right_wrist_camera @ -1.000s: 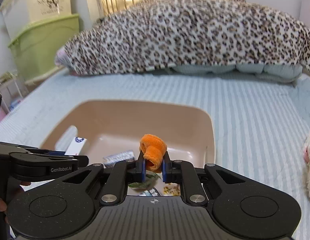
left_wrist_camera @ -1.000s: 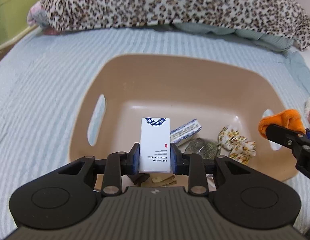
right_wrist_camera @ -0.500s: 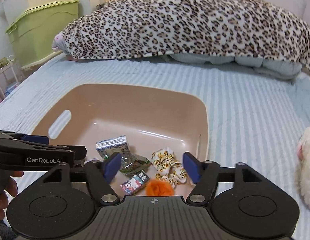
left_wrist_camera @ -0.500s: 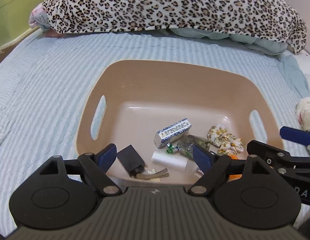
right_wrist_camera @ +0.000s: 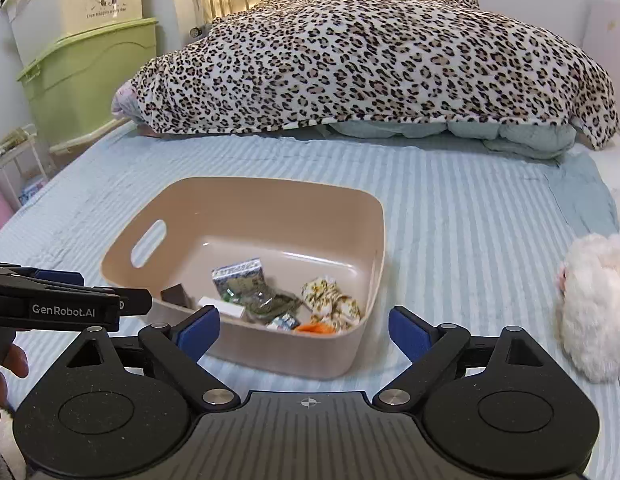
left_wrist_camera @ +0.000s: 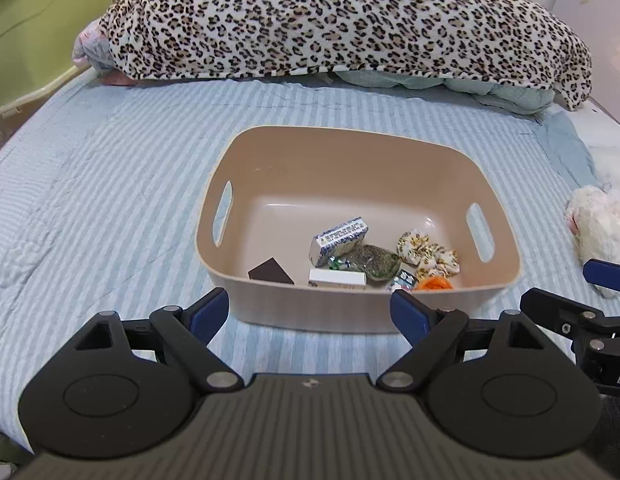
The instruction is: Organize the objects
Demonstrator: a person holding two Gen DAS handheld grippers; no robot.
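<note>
A tan plastic basket (left_wrist_camera: 294, 148) (right_wrist_camera: 246, 188) sits on the striped bed. Inside lie a white box (left_wrist_camera: 337, 279) (right_wrist_camera: 222, 306), an orange scrunchie (left_wrist_camera: 434, 283) (right_wrist_camera: 315, 328), a patterned scrunchie (left_wrist_camera: 428, 254) (right_wrist_camera: 332, 300), a blue-white packet (left_wrist_camera: 339, 236) (right_wrist_camera: 236, 274), a green packet (left_wrist_camera: 372, 262), a small printed packet (right_wrist_camera: 284, 322) and a dark box (left_wrist_camera: 270, 272) (right_wrist_camera: 175, 294). My left gripper (left_wrist_camera: 309, 312) is open and empty, just short of the basket's near wall. My right gripper (right_wrist_camera: 304, 328) is open and empty, over the basket's near right corner.
A white plush toy (left_wrist_camera: 602, 232) (right_wrist_camera: 594, 304) lies on the bed right of the basket. A leopard-print blanket (left_wrist_camera: 342, 20) (right_wrist_camera: 370, 60) is heaped at the back. Green and white storage bins (right_wrist_camera: 82, 60) stand at the left beside the bed.
Both grippers opened and dropped the white box and the orange scrunchie into the basket, then pulled back and up away from it.
</note>
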